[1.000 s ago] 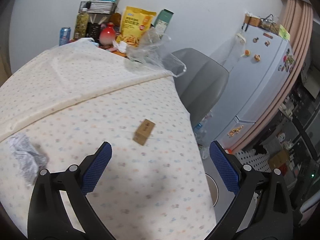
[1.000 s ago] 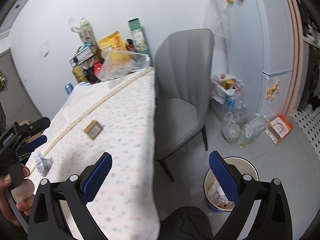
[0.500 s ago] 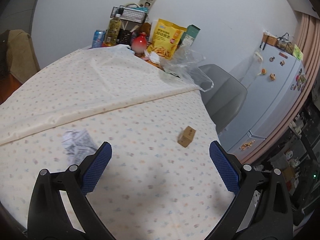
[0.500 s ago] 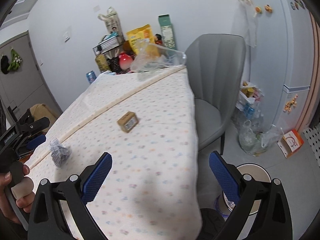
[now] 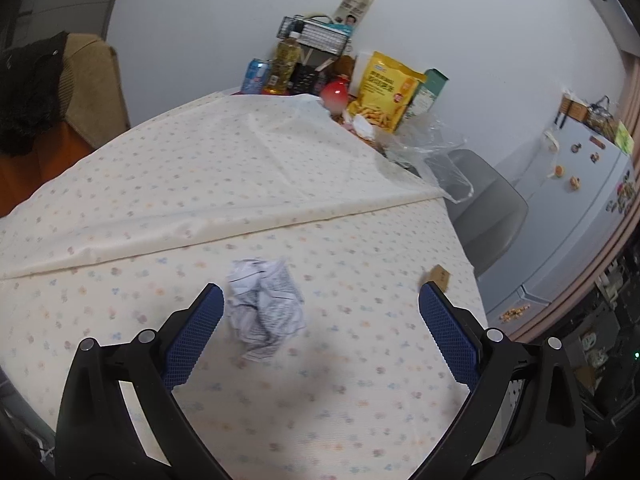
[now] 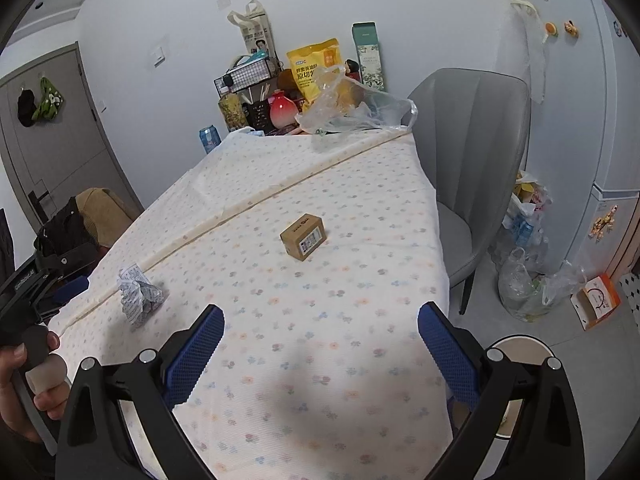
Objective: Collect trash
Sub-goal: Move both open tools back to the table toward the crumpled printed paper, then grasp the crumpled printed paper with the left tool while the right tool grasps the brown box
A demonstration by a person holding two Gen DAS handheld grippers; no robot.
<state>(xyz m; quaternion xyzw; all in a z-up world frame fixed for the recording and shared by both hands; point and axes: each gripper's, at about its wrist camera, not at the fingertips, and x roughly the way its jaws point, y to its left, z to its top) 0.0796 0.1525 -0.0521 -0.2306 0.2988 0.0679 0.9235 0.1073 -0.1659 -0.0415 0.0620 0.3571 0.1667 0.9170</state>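
A crumpled ball of printed paper (image 5: 264, 312) lies on the flowered tablecloth (image 5: 200, 184), just ahead of my left gripper (image 5: 320, 300), near its left finger. That gripper is open and holds nothing. A small brown cardboard box (image 5: 439, 278) sits further right near the table's edge. In the right wrist view the box (image 6: 303, 236) lies mid-table and the paper ball (image 6: 138, 298) at the left. My right gripper (image 6: 320, 332) hovers open over the near end of the table, empty. A round trash bin (image 6: 516, 364) stands on the floor, partly hidden behind its right finger.
Food packets, bottles, a can and a clear plastic bag (image 6: 352, 108) crowd the table's far end. A grey chair (image 6: 468, 152) stands to the right of the table. Bags of rubbish (image 6: 528, 280) lie on the floor by the white fridge (image 6: 600, 120). A hand (image 6: 24, 384) holds the left gripper's handle.
My left gripper has swung left: the paper ball has come from the far left to just ahead of its fingers, the box has slid right. The right gripper has turned from floor toward table.
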